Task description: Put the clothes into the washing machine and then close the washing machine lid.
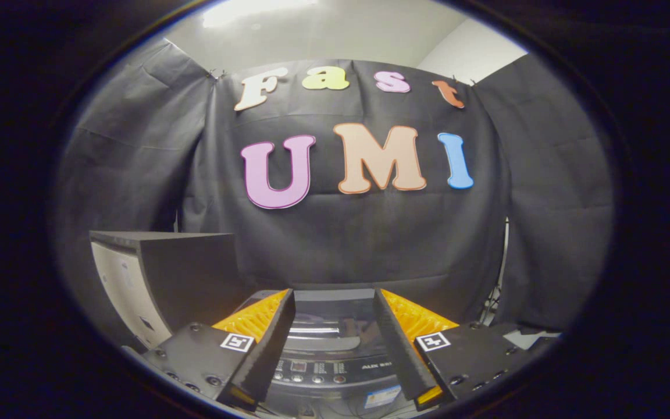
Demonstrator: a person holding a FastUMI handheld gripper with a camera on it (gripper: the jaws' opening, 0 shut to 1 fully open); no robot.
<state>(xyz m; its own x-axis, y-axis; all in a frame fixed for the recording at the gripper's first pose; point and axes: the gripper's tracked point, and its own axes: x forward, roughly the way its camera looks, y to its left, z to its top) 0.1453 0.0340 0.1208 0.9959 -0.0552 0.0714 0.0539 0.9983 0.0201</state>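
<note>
Between the two fingers of the claw (335, 302), low in the gripper view, sits the washing machine (335, 349). Its top faces the camera: a dark glossy lid (326, 326) lying flat and closed, with light glinting across it, and nearer the camera a control panel (317, 369) with a row of small round buttons and little displays. A blue-and-white sticker (382, 397) shows on the machine's front just below the panel, close to the right finger.

The claw stands spread wide, its fingers (265, 349) well apart and angled outward, with nothing gripped between them; the machine lies beyond and below them, not touched by either. Each finger's base carries a small square black-and-white marker (237, 342).

Left of the machine, just beside it, stands a tall box-like cabinet (154, 285) with a dark top, a dark side toward the machine and a pale side with small marks on it. Behind everything hangs the booth's black cloth wall (346, 244), clipped up at its top edge, and above it a pale ceiling (323, 29) with a bright patch of light. No clothes can be made out from this angle.
</note>
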